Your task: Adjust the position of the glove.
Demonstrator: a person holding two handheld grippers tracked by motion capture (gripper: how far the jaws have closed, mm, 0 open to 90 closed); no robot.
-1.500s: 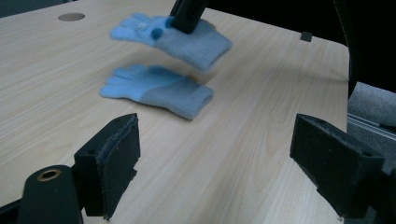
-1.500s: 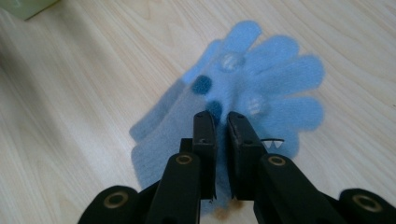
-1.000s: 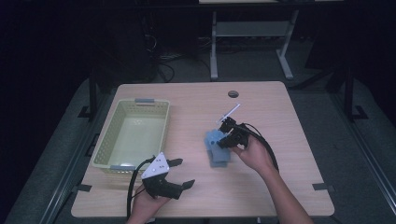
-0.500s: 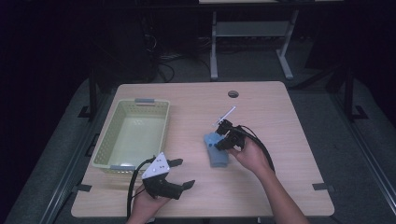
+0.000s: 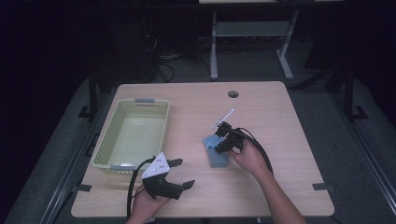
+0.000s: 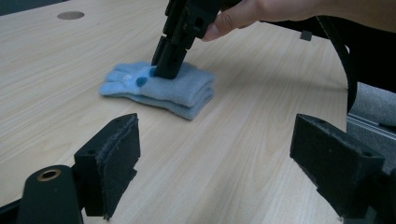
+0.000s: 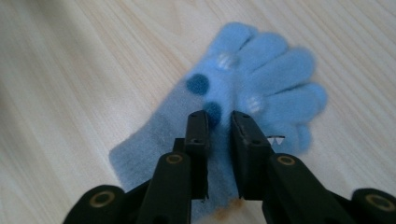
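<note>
A: The right gripper (image 5: 223,138) is down on the light blue gloves (image 5: 216,153), which lie flat on the table (image 5: 280,121), right of the basket (image 5: 130,135).

B: Its jaws have just been opening, and now stand slightly parted, tips on the knit. The right gripper view shows a narrow gap between them, with nothing pinched.

A: The left gripper (image 5: 180,173) waits near the front edge, jaws spread wide and empty, pointed at the gloves from well apart.
</note>
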